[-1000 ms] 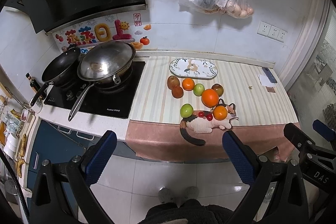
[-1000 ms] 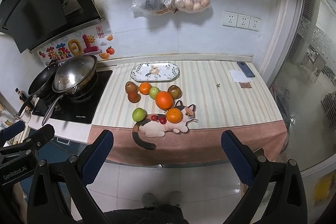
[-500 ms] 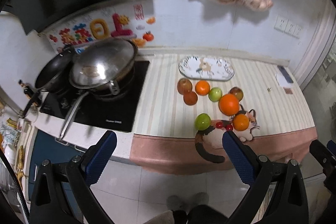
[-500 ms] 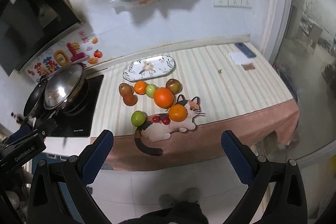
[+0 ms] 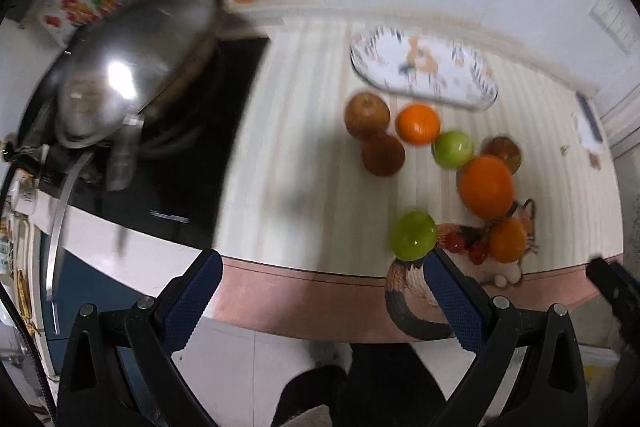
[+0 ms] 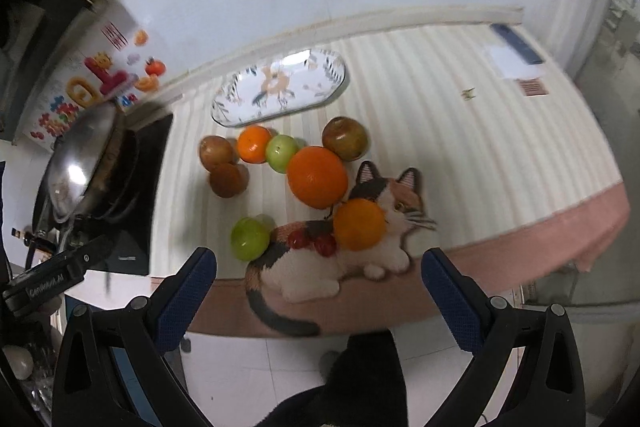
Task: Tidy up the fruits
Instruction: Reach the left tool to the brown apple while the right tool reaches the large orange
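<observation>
Several fruits lie loose on the striped counter cloth: a big orange (image 6: 318, 177), a smaller orange (image 6: 359, 224) on a cat-shaped mat (image 6: 360, 255), a green apple (image 6: 250, 239), another green apple (image 6: 281, 152), a tangerine (image 6: 253, 143), brown fruits (image 6: 228, 179) and small red cherries (image 6: 316, 241). An oval patterned plate (image 6: 280, 91) sits empty behind them. The same green apple (image 5: 413, 235) and big orange (image 5: 486, 187) show in the left wrist view. My left gripper (image 5: 320, 293) and right gripper (image 6: 319, 285) are both open, empty, hanging before the counter's front edge.
A steel wok (image 5: 132, 67) sits on a black hob (image 5: 200, 163) at the left. A phone and paper (image 6: 516, 55) lie at the far right of the counter. White tiled floor lies below. The other gripper's body (image 6: 56, 277) shows at the left edge.
Both grippers have moved forward and closer to the counter, so the fruits appear larger. The views are blurred by motion. Both stay open.
</observation>
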Motion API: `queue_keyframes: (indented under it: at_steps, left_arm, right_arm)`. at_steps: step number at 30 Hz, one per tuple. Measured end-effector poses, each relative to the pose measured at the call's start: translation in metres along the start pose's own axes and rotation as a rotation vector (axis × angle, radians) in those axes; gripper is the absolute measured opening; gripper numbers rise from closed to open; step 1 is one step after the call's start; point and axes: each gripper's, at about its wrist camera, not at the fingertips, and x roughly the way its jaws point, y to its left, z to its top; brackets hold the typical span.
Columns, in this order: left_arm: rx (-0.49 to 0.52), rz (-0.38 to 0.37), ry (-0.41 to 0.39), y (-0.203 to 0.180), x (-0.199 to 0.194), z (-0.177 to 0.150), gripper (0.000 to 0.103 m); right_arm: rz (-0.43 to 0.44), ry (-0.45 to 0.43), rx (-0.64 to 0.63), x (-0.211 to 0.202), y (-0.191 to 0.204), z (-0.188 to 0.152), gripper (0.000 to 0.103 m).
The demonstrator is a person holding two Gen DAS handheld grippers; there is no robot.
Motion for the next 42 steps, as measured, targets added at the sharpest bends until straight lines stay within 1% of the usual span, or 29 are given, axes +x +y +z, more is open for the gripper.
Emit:
queue_keyframes:
  at_steps: [2, 3, 4, 5, 7, 9, 10, 13, 15, 17, 21, 24, 28, 38, 40, 41, 42]
  left_arm:
    - [0.008, -0.013, 0.063, -0.009, 0.025, 0.004, 0.102]
    - [0.010, -0.024, 0.106, -0.016, 0.042, 0.005, 0.100]
    - [0.006, -0.015, 0.135, -0.022, 0.056, 0.007, 0.099]
    - [0.000, -0.007, 0.153, -0.025, 0.067, 0.009, 0.097]
    - [-0.036, -0.020, 0.188, -0.027, 0.083, 0.019, 0.096]
    - [-0.079, -0.038, 0.211, -0.027, 0.094, 0.035, 0.096]
    - [-0.100, -0.044, 0.217, -0.025, 0.098, 0.044, 0.096]
    - [-0.167, -0.057, 0.213, -0.019, 0.103, 0.076, 0.096]
    - [-0.191, -0.065, 0.215, -0.015, 0.108, 0.096, 0.096]
    - [-0.196, -0.059, 0.225, -0.016, 0.118, 0.115, 0.096]
    - [-0.160, -0.042, 0.264, -0.021, 0.142, 0.146, 0.096]
    - [-0.123, -0.039, 0.284, -0.027, 0.156, 0.159, 0.096]
    - [-0.081, -0.019, 0.299, -0.033, 0.171, 0.169, 0.096]
    - [0.013, -0.027, 0.326, -0.038, 0.203, 0.188, 0.096]
    - [0.022, -0.032, 0.329, -0.037, 0.206, 0.190, 0.088]
    - [0.027, -0.034, 0.340, -0.036, 0.209, 0.190, 0.079]
    - [0.030, -0.030, 0.347, -0.038, 0.211, 0.190, 0.075]
  right_arm:
    - [0.007, 0.053, -0.020, 0.033, -0.003, 0.017, 0.103]
    - [0.016, 0.086, -0.027, 0.052, -0.006, 0.027, 0.103]
    - [0.021, 0.104, -0.031, 0.062, -0.007, 0.031, 0.103]
    - [0.032, 0.129, -0.039, 0.078, -0.009, 0.039, 0.103]
    - [0.042, 0.158, -0.053, 0.095, -0.010, 0.048, 0.103]
    - [0.056, 0.196, -0.063, 0.120, -0.012, 0.059, 0.103]
    - [0.062, 0.211, -0.063, 0.125, -0.012, 0.060, 0.103]
    - [0.082, 0.249, -0.063, 0.147, -0.013, 0.067, 0.103]
    - [0.084, 0.264, -0.062, 0.159, -0.011, 0.070, 0.103]
    - [0.086, 0.286, -0.059, 0.174, -0.008, 0.074, 0.102]
    - [0.095, 0.327, -0.038, 0.198, -0.005, 0.079, 0.101]
    - [0.085, 0.358, -0.031, 0.214, 0.000, 0.080, 0.100]
    - [0.072, 0.370, -0.025, 0.224, 0.005, 0.079, 0.099]
    - [0.063, 0.411, -0.005, 0.243, 0.016, 0.081, 0.099]
    - [0.055, 0.415, -0.008, 0.243, 0.016, 0.079, 0.099]
    - [0.052, 0.415, -0.010, 0.244, 0.016, 0.079, 0.098]
    - [0.047, 0.416, -0.012, 0.244, 0.017, 0.079, 0.099]
